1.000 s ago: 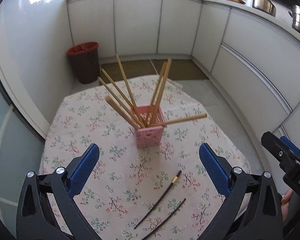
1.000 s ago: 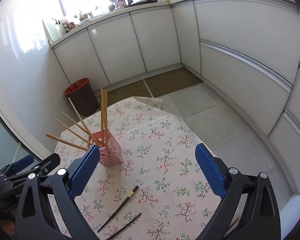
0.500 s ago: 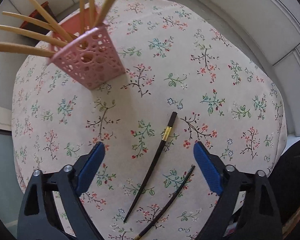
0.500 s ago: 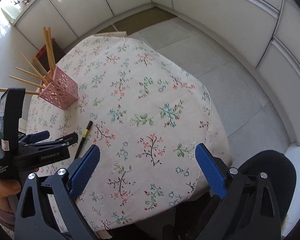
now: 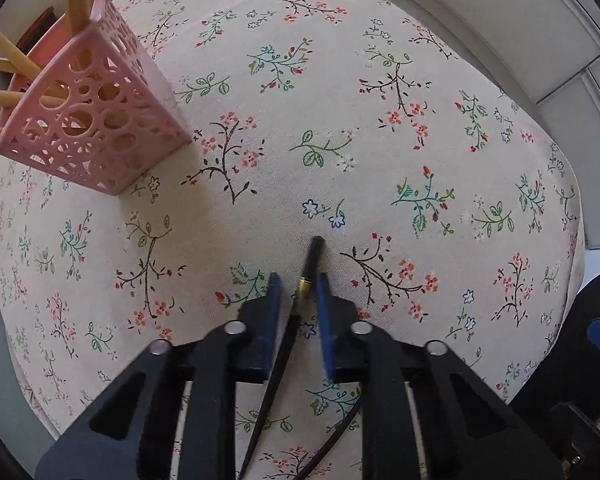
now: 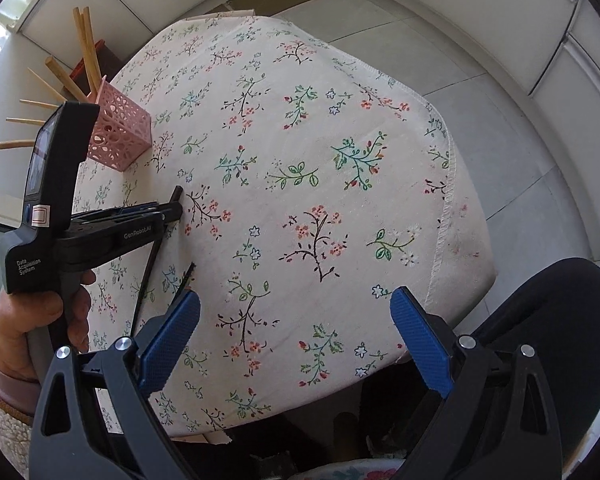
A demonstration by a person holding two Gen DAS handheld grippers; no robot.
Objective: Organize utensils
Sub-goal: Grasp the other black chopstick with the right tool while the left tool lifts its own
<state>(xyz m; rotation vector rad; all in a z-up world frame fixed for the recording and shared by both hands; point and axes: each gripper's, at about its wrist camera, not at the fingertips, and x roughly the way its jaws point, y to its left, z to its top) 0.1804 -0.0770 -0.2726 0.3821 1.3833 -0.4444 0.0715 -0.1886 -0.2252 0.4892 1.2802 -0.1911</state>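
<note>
Left hand-held gripper point(image 5: 296, 282) has dropped low and narrowed around the slim black chopstick with a gold band point(image 5: 305, 276) lying on the floral-clothed surface point(image 5: 380, 140) — nearly clamped, contact unclear. Pink perforated plastic holder point(image 5: 88, 136) stands near. Right hand-held gripper point(image 6: 296, 322) — wide open, idle.

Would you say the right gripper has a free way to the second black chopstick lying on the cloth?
Probably yes: the right gripper is open and the second black chopstick lies bare just beyond its left finger; the left gripper is busy farther off.
</note>
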